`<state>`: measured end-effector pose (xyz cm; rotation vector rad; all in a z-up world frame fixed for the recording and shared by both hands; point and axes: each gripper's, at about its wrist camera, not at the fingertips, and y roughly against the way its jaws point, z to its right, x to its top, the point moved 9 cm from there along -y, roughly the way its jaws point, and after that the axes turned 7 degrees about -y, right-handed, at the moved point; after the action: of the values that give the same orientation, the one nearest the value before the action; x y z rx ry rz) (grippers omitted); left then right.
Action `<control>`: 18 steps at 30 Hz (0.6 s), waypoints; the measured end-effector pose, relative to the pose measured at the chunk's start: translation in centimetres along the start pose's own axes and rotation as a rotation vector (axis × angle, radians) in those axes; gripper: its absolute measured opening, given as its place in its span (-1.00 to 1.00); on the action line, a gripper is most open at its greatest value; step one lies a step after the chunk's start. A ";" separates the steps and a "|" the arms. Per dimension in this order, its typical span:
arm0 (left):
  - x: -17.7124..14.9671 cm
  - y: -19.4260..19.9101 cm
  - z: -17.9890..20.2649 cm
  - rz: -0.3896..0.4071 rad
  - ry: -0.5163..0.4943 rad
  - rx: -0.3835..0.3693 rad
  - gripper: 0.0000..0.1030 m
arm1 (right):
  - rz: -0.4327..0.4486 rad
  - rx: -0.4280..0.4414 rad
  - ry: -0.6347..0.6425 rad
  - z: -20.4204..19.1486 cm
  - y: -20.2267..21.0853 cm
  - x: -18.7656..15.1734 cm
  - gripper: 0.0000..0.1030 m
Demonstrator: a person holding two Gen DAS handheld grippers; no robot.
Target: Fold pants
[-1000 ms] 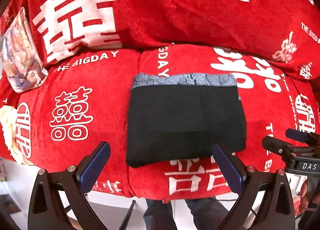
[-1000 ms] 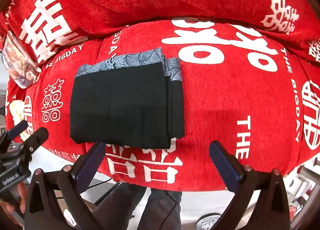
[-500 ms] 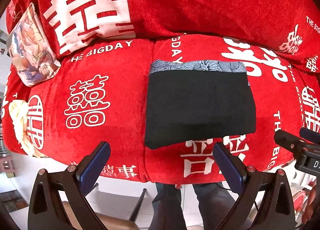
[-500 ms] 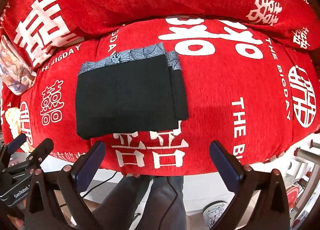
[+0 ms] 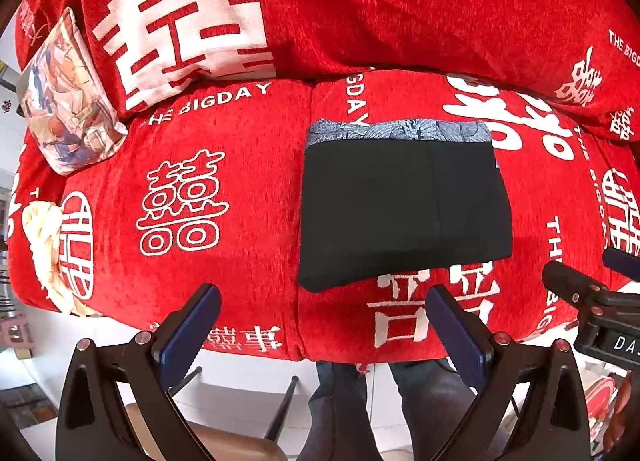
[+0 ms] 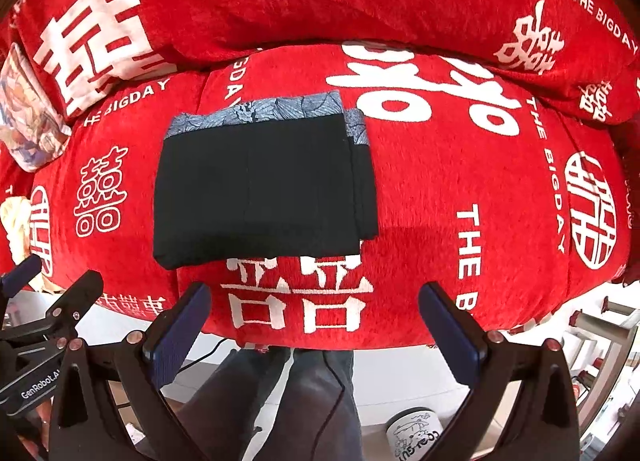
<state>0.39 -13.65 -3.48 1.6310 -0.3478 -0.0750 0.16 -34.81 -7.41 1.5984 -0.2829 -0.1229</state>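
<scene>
The black pants (image 5: 404,205) lie folded into a compact rectangle on the red sofa seat, a grey-blue patterned waistband along the far edge; they also show in the right wrist view (image 6: 260,185). My left gripper (image 5: 320,325) is open and empty, held back over the seat's front edge, apart from the pants. My right gripper (image 6: 312,321) is open and empty, also back from the pants. The right gripper shows at the right edge of the left wrist view (image 5: 592,301), the left gripper at the left edge of the right wrist view (image 6: 44,309).
The red sofa cover (image 5: 200,189) has white lettering. A printed cushion (image 5: 68,101) leans at the far left. The person's legs (image 6: 288,401) stand in front of the sofa. A white cup (image 6: 414,435) sits on the floor, a wooden stool (image 5: 224,441) below.
Both grippers have pulled back and up from the sofa, so the folded pants look farther away. The pants have not moved.
</scene>
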 end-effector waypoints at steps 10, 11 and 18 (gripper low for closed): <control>0.2 0.2 -0.2 0.008 -0.022 0.028 0.99 | 0.016 -0.027 0.011 -0.3 0.2 0.3 1.00; 0.2 0.2 -0.2 0.010 -0.022 0.030 0.99 | 0.016 -0.028 0.010 -0.3 0.2 0.3 1.00; 0.5 0.2 -0.2 0.010 -0.018 0.021 0.99 | 0.027 -0.045 0.029 -0.6 0.4 0.7 1.00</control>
<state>0.86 -13.58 -3.20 1.6499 -0.3717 -0.0782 0.93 -34.45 -6.95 1.5501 -0.2777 -0.0843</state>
